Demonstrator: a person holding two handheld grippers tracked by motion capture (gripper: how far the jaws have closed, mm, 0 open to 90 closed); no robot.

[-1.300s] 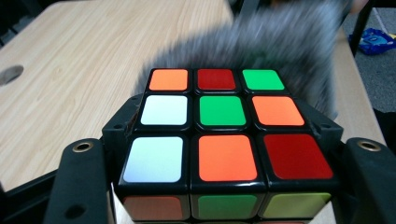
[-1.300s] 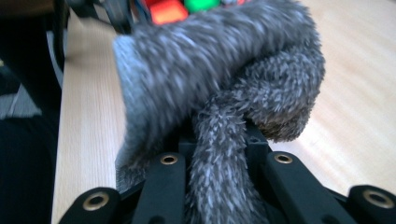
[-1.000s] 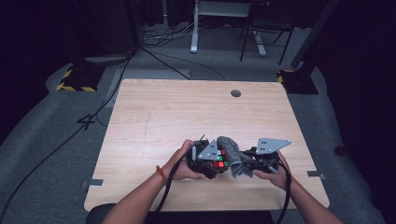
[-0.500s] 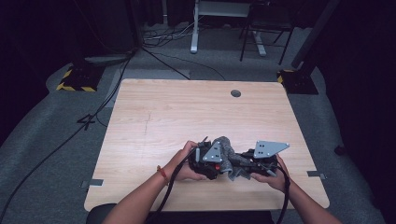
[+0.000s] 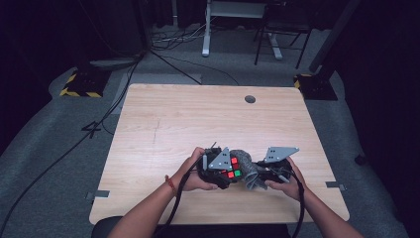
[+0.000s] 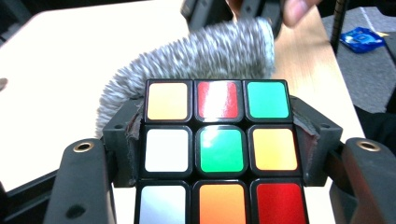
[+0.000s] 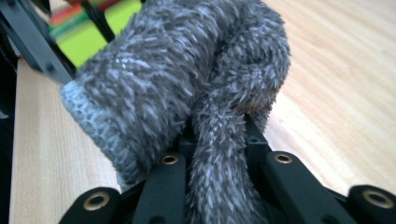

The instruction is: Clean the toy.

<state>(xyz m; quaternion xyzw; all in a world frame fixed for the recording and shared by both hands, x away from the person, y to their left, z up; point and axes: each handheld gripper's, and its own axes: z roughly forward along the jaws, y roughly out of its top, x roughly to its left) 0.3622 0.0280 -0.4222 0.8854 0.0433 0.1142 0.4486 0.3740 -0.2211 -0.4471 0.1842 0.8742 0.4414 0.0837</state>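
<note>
Both forearms in from tabletop's near edge, hands close together. Left gripper (image 5: pixel 229 171) clamped on puzzle cube (image 6: pixel 217 151), right gripper (image 5: pixel 257 174) pinching grey fuzzy cloth (image 7: pixel 187 93), cloth touching cube's far side, near front-center edge.

A multicoloured plastic puzzle cube (image 6: pixel 217 151) is clamped between the left gripper's (image 5: pixel 220 168) jaws above the light wooden table (image 5: pixel 198 119); a fluffy grey cloth (image 7: pixel 187 93), gripped by the right gripper (image 5: pixel 270 173), is pressed against its far side.
</note>
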